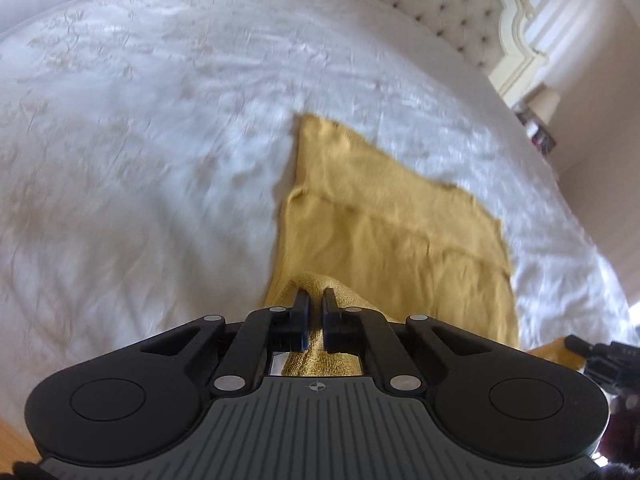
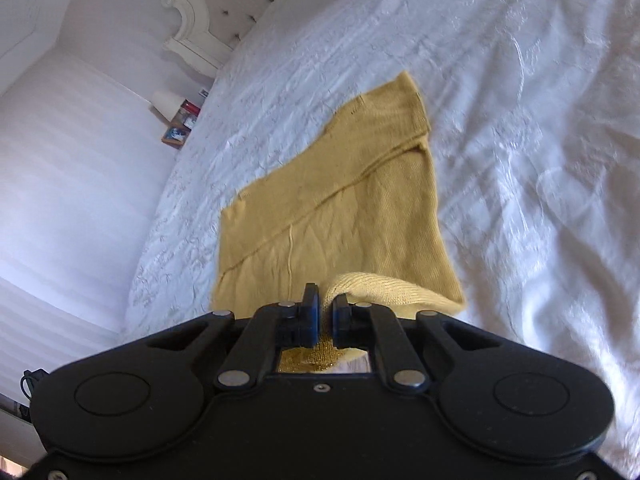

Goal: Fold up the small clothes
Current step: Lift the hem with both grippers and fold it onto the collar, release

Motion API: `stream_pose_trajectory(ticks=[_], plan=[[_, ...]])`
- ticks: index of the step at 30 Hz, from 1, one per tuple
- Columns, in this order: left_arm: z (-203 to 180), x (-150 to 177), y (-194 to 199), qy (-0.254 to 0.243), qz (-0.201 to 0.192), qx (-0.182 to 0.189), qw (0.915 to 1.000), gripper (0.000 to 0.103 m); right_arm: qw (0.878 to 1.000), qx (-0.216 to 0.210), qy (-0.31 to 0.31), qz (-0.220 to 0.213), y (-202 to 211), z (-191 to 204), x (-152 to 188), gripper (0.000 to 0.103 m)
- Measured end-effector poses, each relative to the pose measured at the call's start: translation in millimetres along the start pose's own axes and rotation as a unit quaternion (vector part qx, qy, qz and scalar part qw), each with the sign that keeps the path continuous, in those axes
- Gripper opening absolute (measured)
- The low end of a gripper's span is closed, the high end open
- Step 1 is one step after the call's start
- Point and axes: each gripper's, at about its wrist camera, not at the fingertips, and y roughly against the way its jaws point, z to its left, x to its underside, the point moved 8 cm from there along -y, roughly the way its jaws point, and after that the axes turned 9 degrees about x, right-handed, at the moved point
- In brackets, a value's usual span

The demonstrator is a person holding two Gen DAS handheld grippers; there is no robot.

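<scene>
We have the yellow knit top (image 1: pixel 384 216) lying on the white bedspread (image 1: pixel 140 140), its near hem lifted off the bed while the far part, up toward twelve o'clock, lies flat. To make this fold clean, we judge that both hands should rise and travel together toward twelve o'clock at the same height, keeping the hem taut between them so the edge lands straight across the far part. Any lag on one side would likely skew the crease, and knit this soft will probably sag in the middle unless we hold gentle tension.

The left gripper (image 1: pixel 316 300) has its jaws nearly together, pinching a bunched fold of the hem, with knit showing behind the fingers too. The right gripper (image 2: pixel 325 304) is likewise clamped on the hem, a rounded roll of fabric bulging at its one o'clock side.
</scene>
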Motion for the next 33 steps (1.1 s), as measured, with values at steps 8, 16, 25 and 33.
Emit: stream_pose_trajectory(ticks=[8, 16, 25, 33], plan=[[-27, -63, -30, -0.001, -0.051, -0.011, 0.9986, 0.006, 0.999, -0.033, 0.016, -0.013, -29, 9, -60, 0.014], [-35, -99, -59, -0.001, -0.061, -0.017, 0.998, 0.006, 0.999, -0.031, 0.026, -0.015, -52, 9, -97, 0.014], [-26, -129, -93, -0.007, -0.042, -0.001, 0.9991, 0.006, 1.0, 0.004, 0.008, -0.028, -76, 1, -122, 0.014], [-7, -149, -127, 0.009, -0.029, 0.002, 0.9995, 0.006, 0.999, 0.033, 0.001, -0.014, -111, 3, -139, 0.014]])
